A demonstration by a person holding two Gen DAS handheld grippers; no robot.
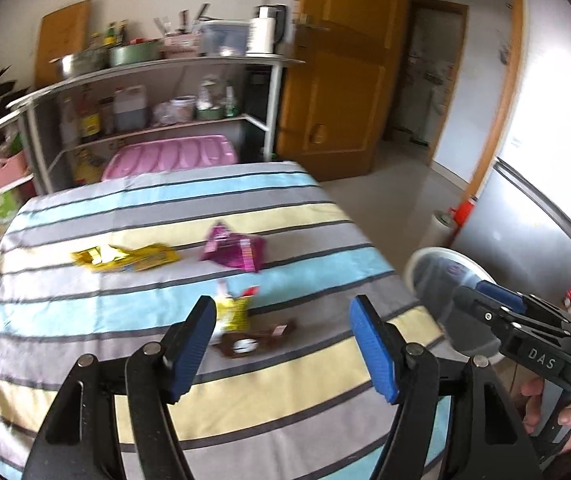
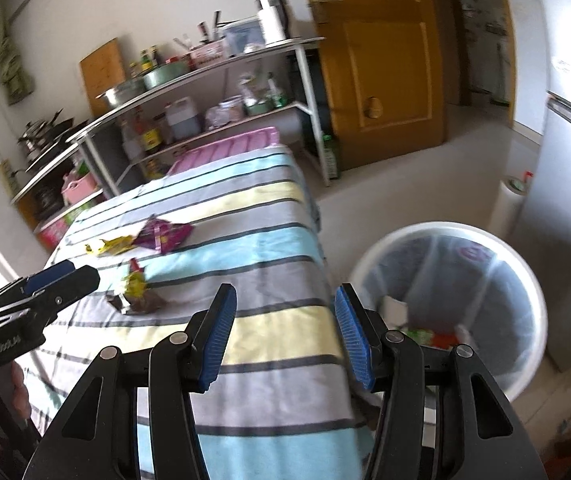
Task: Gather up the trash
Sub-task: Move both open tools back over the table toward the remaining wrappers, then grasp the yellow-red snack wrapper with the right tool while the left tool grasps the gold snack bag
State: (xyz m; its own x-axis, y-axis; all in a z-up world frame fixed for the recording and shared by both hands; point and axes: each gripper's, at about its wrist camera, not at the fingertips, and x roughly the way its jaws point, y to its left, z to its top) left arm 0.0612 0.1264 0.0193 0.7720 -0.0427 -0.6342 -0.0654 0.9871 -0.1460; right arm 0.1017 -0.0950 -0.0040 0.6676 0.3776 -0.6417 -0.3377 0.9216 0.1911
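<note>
Several wrappers lie on the striped tablecloth (image 1: 85,312): a yellow one (image 1: 125,258), a magenta one (image 1: 235,250), a small yellow-green one (image 1: 233,312) and a brown one (image 1: 253,342). My left gripper (image 1: 283,308) hovers open and empty just short of the brown and yellow-green wrappers. My right gripper (image 2: 285,296) is open and empty above the table's right edge. Right of it, a white bin (image 2: 369,264) with a clear liner holds some trash (image 2: 425,334). The right wrist view also shows the magenta wrapper (image 2: 163,236), the brown wrapper (image 2: 137,304) and the left gripper (image 2: 73,274).
Behind the table stands a shelf unit (image 1: 165,68) with pots, bottles and a kettle. A pink lid (image 1: 173,156) rests against it. An open wooden door (image 1: 337,80) and a grey fridge (image 2: 565,200) stand at the right. A white roll (image 2: 509,204) stands on the floor.
</note>
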